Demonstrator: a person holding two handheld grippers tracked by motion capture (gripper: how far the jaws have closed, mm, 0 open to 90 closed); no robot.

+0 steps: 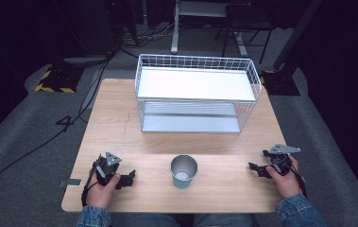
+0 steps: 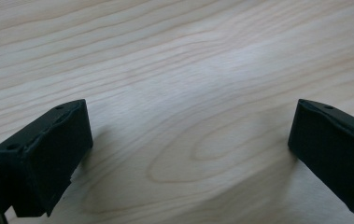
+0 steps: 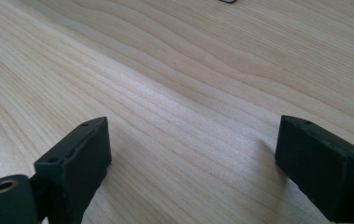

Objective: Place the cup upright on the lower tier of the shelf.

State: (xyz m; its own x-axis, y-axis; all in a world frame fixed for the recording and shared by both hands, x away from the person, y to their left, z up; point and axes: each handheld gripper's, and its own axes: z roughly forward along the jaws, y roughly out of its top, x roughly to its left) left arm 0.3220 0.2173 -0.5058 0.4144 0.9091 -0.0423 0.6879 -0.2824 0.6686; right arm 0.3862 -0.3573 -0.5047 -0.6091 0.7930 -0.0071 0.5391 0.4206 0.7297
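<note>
Left tongs (image 1: 130,178) and right tongs (image 1: 253,166): both rested low on the wooden tabletop (image 1: 120,123) near its front corners, jaws spread wide, nothing between them. Metal cup (image 1: 183,171): stood upright midway between the tongs, apart from both. Two-tier white wire rack (image 1: 196,92): stood behind the cup at the tabletop's far edge.

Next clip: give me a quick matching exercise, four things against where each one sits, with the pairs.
Things:
1. cup
2. wire rack
3. left gripper
4. right gripper

Places:
A. far half of the table
B. near left of the table
C. near edge, middle
D. near right of the table

Pairs: 1-C, 2-A, 3-B, 4-D
</note>
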